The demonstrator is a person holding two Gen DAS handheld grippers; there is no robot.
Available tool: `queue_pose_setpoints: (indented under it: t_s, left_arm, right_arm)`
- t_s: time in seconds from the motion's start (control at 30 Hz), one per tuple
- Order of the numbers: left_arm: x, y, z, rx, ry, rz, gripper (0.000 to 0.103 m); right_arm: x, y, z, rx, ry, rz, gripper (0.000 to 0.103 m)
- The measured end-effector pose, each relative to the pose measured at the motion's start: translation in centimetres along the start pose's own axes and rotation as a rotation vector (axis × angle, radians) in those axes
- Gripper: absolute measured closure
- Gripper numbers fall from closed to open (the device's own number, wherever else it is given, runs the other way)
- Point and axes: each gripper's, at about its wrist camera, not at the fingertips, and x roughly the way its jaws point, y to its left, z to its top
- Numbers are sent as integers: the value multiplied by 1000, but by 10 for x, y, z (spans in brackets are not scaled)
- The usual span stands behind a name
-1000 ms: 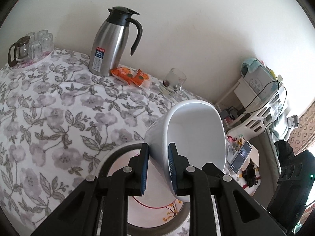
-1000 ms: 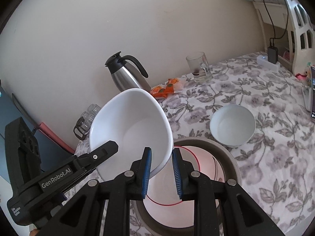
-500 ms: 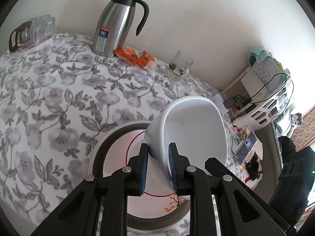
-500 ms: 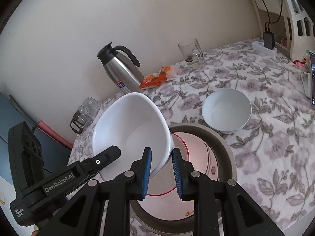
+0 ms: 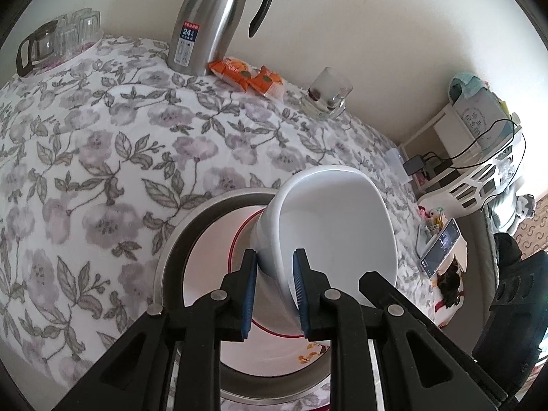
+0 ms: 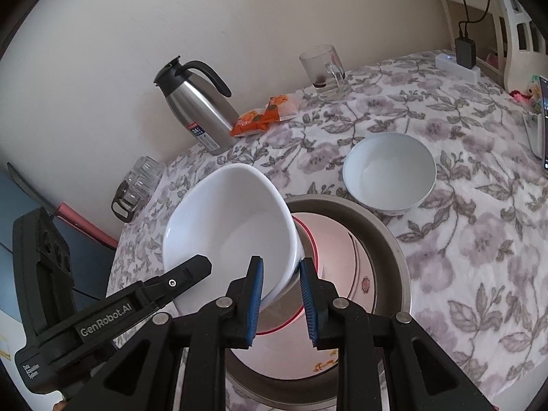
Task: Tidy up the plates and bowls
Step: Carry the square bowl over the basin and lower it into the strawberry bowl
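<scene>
Both grippers hold one large white bowl [image 5: 339, 226] by opposite sides of its rim, tilted, just above a stack of plates. My left gripper [image 5: 274, 291] is shut on its rim. My right gripper [image 6: 281, 294] is shut on the same bowl [image 6: 229, 226]. Below lies a grey-rimmed plate [image 6: 394, 250] with a white red-ringed plate [image 6: 335, 260] inside it; both also show in the left wrist view [image 5: 205, 257]. A smaller white bowl [image 6: 388, 171] stands on the flowered tablecloth, beyond the plates to the right.
A steel thermos jug [image 5: 209, 24], orange snack packets [image 5: 246, 75], a glass mug [image 5: 325, 94] and a tray of glasses [image 5: 58, 41] stand along the wall. A white shelf with cables [image 5: 479, 157] and a phone [image 5: 441, 246] lie past the table's right edge.
Both grippers have lowered the large white bowl toward the stacked plates; the plates and table look nearer and larger. The grip is unchanged.
</scene>
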Motion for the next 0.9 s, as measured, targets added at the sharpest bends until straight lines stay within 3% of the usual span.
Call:
queue_pose_setpoints:
  t_s: [0.9]
  left_arm:
    - [11,3,0,-15,51,72,82]
  right_arm:
    - [9,-3,-2,0,43,0,75]
